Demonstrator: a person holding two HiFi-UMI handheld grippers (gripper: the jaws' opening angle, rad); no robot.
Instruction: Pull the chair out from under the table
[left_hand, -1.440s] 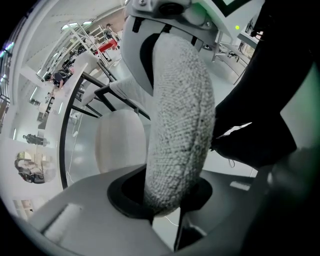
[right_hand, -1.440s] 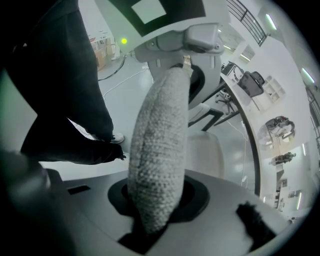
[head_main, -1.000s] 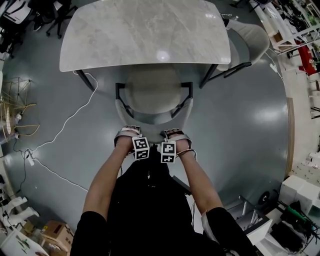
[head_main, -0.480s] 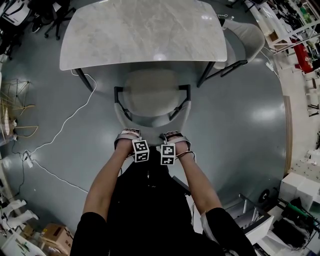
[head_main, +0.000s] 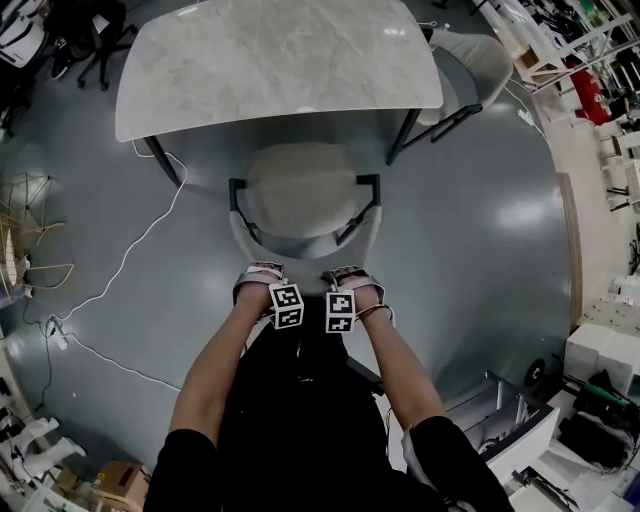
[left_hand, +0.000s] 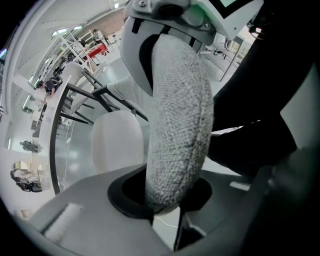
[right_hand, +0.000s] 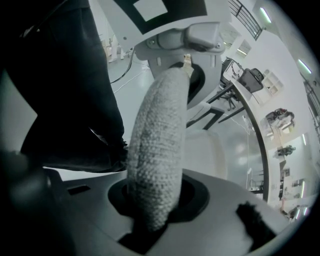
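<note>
Open floor (head_main: 480, 260) lies either side of the chair (head_main: 300, 188); the surface (head_main: 270, 60) and a second chair (head_main: 487, 60) close off the far side.

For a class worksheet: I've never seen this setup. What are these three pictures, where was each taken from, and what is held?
No robot: a person holds a hand-held gripper in each hand. The wide picture comes from a camera on the person's head, looking down at the arms, a table and a chair before it. A second chair stands at the table's far right. The other two pictures come from cameras riding on the grippers, looking along their jaws. The left hand-held gripper and right hand-held gripper are clamped on the chair's woven backrest, which fills those close views.
</note>
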